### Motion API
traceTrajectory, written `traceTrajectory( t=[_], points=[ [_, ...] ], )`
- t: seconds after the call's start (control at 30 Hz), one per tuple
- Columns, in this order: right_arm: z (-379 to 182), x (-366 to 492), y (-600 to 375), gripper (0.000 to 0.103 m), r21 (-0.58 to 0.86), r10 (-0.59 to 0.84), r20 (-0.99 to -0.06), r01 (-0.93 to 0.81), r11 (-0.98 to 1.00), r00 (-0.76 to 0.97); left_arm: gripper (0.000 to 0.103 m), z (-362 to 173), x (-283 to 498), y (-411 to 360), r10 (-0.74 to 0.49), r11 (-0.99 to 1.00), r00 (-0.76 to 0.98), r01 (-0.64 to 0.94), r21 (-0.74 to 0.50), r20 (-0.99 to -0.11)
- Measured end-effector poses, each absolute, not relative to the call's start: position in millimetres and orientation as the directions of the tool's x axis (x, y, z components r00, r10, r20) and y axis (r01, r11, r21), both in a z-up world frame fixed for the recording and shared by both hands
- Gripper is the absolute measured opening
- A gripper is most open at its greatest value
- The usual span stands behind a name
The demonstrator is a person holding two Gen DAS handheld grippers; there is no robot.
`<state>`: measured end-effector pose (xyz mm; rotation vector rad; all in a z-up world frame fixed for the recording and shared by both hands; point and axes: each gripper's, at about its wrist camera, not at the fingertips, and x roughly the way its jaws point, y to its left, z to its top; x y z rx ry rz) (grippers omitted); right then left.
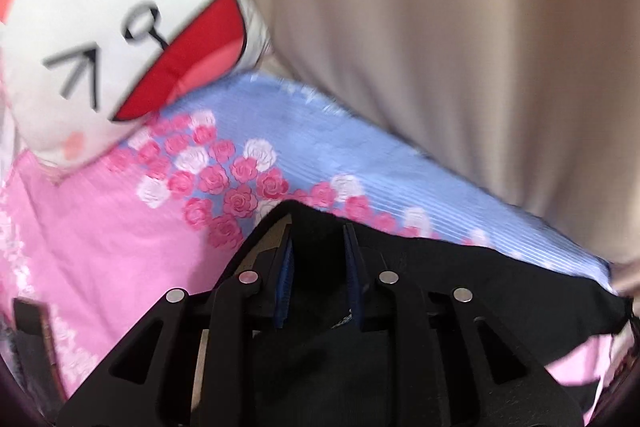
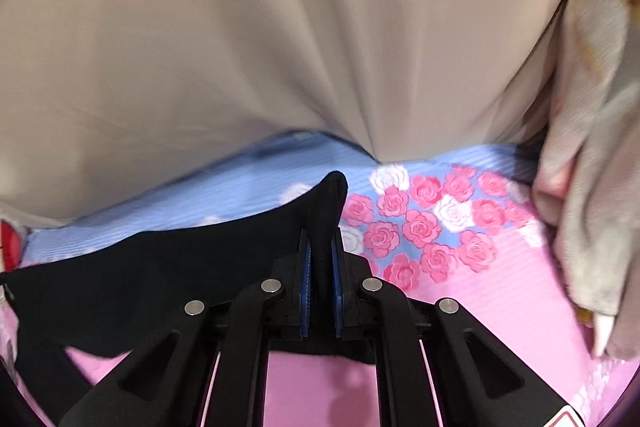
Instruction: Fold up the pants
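**Holding both corners of the black pants above the bedspread**

Pinched between the pads of the left gripper is one edge of the black pants; the cloth fills the narrow gap and the jaws are pressed in on it. The same is seen at the right gripper, where a peak of the pants is squeezed between the blue pads and stands up above the fingertips. Between the two grips the garment is stretched as a dark band over the flowered bedspread, with pink bedspread visible beneath its lower edge in the right wrist view, so it is judged to be partly lifted off the bed.

Several slips can be expected from here. Only a thin fold is held at each side, so the cloth could be pulled out of one grip if the hands are drawn apart too hard or raised unevenly. If one corner is dropped, the fold line would be skewed and the layers bunched. The hanging part could be dragged across the bedspread and creased. The white cushion with a printed cartoon face lies close on the left, and a pale blanket close on the right; either could be brushed or caught. The beige curtain behind could also be touched.

No container is seen in either view, so nothing can be reported as held in one.
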<state>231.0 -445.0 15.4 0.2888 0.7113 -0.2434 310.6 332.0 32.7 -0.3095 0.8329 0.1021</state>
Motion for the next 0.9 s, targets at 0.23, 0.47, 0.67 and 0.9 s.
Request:
traceTrajectory(
  t=[0.23, 0.47, 0.67, 0.9],
  points=[
    [60.5, 144.8, -423.9, 0.007, 0.153, -0.088, -0.59, 0.218, 0.964, 0.803, 0.022, 86.7, 200.8, 322.0, -0.115, 0.97, 0.72, -0.069, -0.235, -0.684],
    [34.3, 51.0, -412.6, 0.007, 0.131, -0.032, -0.615, 0.142, 0.981, 0.788, 0.024, 69.6, 97.4, 320.8, -0.121, 0.981, 0.672, -0.032, -0.192, -0.73],
    [-46.7, 10.4, -419.5, 0.009, 0.165, -0.007, -0.732, 0.186, 0.969, 0.681, 0.025, -15.2, 60.4, 341.9, -0.091, 0.978, 0.546, -0.108, -0.178, -0.833],
    [-73.0, -26.4, -422.0, 0.033, 0.241, -0.015, -0.719, 0.269, 0.932, 0.694, 0.081, -40.3, 18.3, 377.0, -0.224, 0.858, 0.606, -0.248, -0.449, -0.763]
  ],
)
